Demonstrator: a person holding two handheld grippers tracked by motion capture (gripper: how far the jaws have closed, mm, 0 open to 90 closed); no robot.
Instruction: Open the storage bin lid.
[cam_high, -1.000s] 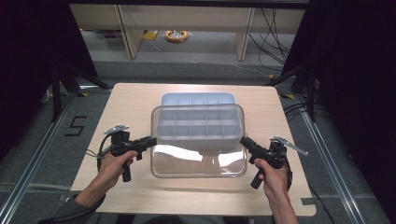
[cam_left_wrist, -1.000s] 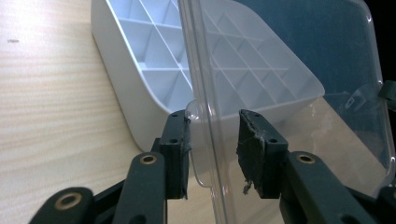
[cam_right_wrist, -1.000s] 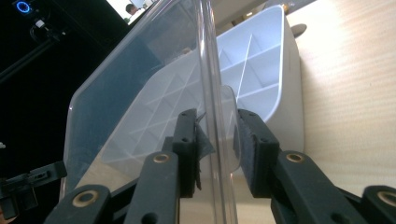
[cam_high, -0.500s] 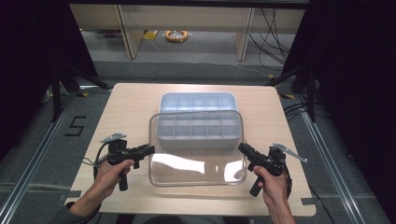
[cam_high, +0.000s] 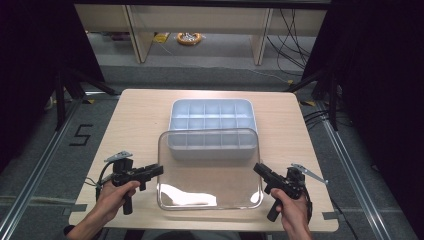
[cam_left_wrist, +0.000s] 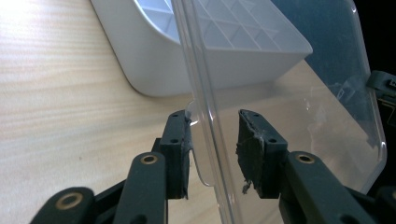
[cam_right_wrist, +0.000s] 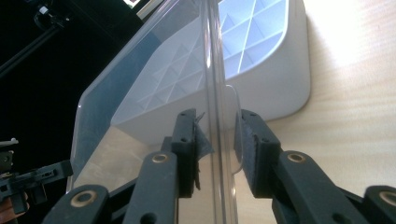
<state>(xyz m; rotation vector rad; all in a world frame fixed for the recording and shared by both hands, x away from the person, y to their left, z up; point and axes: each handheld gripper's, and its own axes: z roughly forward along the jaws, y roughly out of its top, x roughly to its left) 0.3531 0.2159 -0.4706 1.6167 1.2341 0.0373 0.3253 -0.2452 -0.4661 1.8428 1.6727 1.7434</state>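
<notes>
On table (cam_high: 135, 115), empty compartment tray (cam_high: 212, 115), clear lid (cam_high: 210, 170)

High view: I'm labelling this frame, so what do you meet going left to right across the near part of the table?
Left hand → left gripper → clear lid → right gripper → right hand.

One mark to read here: a black "5" (cam_high: 81, 135) taped on the grey floor (cam_high: 45, 165), left of the frame in the high view, just beside the table's left edge. It's built from straight strips of tape. Nothing legible on the tray, the lid or the grippers.
</notes>
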